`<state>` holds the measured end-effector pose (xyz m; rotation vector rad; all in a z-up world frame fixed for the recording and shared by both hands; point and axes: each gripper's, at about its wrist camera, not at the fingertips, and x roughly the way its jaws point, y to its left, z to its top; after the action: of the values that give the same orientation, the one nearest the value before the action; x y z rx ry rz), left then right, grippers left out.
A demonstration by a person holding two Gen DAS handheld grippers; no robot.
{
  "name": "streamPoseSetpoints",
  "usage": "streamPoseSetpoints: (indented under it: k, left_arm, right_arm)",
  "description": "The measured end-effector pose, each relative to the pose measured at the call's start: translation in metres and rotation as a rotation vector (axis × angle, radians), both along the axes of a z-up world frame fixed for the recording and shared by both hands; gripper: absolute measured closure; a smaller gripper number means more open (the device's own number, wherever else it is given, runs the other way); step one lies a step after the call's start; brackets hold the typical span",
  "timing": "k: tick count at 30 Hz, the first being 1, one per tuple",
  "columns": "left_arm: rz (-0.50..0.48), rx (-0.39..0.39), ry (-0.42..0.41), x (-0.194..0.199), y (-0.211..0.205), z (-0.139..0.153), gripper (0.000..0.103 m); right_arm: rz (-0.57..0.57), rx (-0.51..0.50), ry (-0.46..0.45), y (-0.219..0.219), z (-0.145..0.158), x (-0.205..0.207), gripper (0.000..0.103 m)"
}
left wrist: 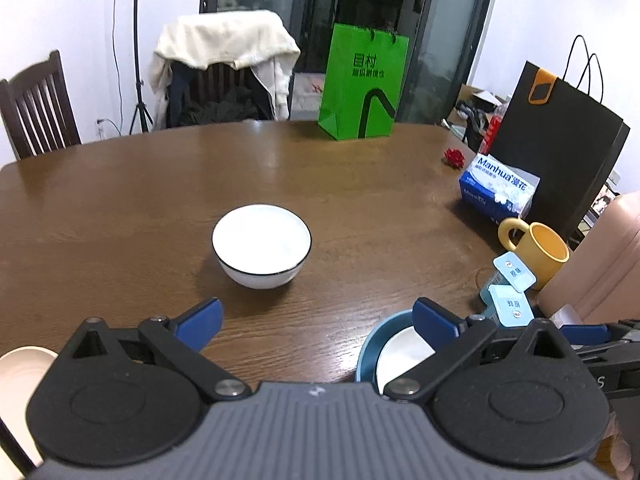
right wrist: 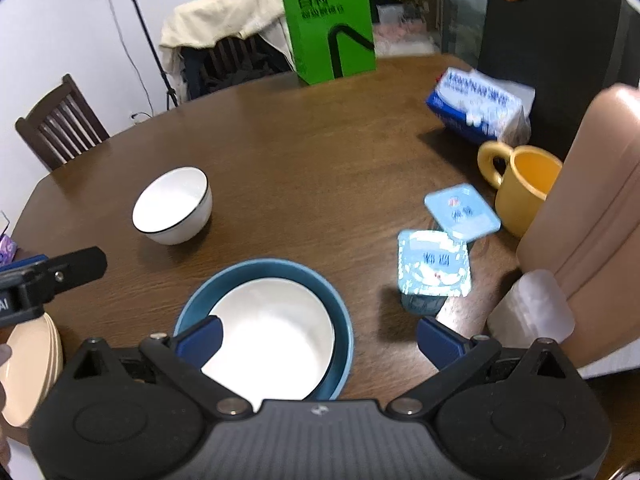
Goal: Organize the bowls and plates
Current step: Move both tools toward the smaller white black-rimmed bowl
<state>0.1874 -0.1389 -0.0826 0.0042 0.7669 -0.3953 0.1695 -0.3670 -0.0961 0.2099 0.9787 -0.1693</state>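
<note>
A white bowl with a dark rim [left wrist: 261,245] [right wrist: 173,206] stands alone in the middle of the brown table [left wrist: 120,208]. Another white bowl [right wrist: 272,336] sits nested inside a blue bowl [right wrist: 340,312] [left wrist: 368,350] near the front. My left gripper [left wrist: 316,322] hangs open above the table, a little short of the lone bowl, with nothing between its fingers. My right gripper [right wrist: 318,340] is open over the nested bowls, its left fingertip [right wrist: 200,340] above the blue bowl's rim, holding nothing. A stack of beige plates [right wrist: 30,368] [left wrist: 20,372] lies at the front left.
A yellow mug [right wrist: 520,192], two sealed blue cups [right wrist: 434,268], a tissue pack [right wrist: 480,106] and a pink container [right wrist: 592,220] crowd the right side. A green bag [left wrist: 362,84] and a black bag [left wrist: 560,152] stand at the back. Chairs ring the far edge.
</note>
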Motion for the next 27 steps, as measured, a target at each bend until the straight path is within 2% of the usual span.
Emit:
streamPoseSetpoints:
  k: [4,12,18,27]
  left_arm:
    - [0.043,-0.028,-0.022,-0.011,0.005,0.005,0.0]
    - [0.141,-0.091,-0.006,-0.027,0.015,0.01,0.0]
    - [0.17,-0.054,-0.008,-0.037,0.019,0.012,0.0]
    - [0.181,-0.048,-0.054,-0.036,0.036,0.017,0.0]
  right_arm:
    - [0.032,-0.025,-0.033,0.002,0.007,-0.007,0.0]
    - [0.07,-0.017,-0.054,0.002,0.01,-0.021,0.0]
    - [0.1,-0.014,-0.059,0.004,0.01,-0.027,0.0]
    - [0.117,-0.016,-0.071,0.018,0.013,-0.019,0.0]
